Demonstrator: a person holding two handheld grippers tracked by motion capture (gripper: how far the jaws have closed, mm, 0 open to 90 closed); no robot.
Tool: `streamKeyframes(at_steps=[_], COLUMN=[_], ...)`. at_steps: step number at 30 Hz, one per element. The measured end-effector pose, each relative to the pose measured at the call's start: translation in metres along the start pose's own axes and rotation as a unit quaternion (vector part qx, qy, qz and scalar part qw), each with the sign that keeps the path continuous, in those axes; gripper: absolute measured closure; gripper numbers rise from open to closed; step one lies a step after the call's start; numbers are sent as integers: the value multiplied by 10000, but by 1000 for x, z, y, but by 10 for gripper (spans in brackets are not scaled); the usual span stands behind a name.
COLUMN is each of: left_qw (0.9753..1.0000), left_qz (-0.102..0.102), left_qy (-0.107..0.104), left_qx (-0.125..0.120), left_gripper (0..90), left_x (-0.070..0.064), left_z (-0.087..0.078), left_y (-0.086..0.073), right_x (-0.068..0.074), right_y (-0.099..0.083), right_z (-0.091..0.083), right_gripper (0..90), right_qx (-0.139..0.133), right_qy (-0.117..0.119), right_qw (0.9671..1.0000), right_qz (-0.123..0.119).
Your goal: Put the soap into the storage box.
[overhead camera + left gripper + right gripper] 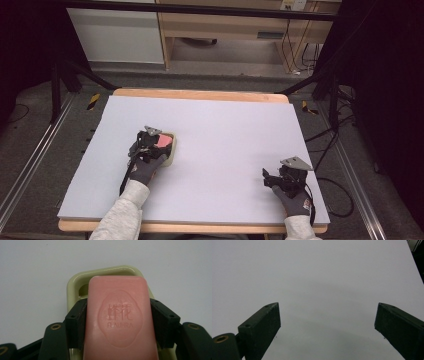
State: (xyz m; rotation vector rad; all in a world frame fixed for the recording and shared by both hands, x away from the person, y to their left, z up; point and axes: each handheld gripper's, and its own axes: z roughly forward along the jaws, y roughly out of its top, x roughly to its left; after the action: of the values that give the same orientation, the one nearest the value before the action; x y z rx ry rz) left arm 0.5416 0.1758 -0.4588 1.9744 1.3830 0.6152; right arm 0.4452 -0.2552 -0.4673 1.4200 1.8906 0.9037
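Observation:
A pink soap bar (120, 317) with an embossed oval stamp lies over a pale yellow-green soap dish (75, 286). My left gripper (118, 315) is shut on the bar, one black jaw pressed to each long side. In the high view the left gripper (150, 142) sits over the dish (172, 150) at the table's left middle, with the pink soap (164, 140) showing beside it. My right gripper (280, 179) rests near the front right of the table. Its jaws stand wide apart in the right gripper view (327, 322), with nothing between them.
The table (225, 130) carries a pale grey-white sheet with a wooden rim. Black frame legs and cables (320, 135) stand off the right and left sides. A wooden cabinet (225, 30) is behind the far edge.

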Motion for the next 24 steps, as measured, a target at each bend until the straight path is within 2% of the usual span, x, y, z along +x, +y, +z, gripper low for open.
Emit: streamKeyframes(at_steps=[7,11,24], left_qw=[10000,9996,9988], left_qz=[19,-45,90], left_qy=[4,-105,-225], left_qx=[-18,-260,-427], left_gripper=[364,341,281], left_x=[0,1,1], left_z=[-1,-10,-36], left_y=[-1,2,5], right_x=[0,0,-2], right_y=[0,0,0], right_z=[0,-1,-1], right_gripper=[67,66,65], right_qx=[-24,-45,-55], right_qy=[-21,-41,-74], right_qw=[10000,10000,9999], right_qz=[1,5,69])
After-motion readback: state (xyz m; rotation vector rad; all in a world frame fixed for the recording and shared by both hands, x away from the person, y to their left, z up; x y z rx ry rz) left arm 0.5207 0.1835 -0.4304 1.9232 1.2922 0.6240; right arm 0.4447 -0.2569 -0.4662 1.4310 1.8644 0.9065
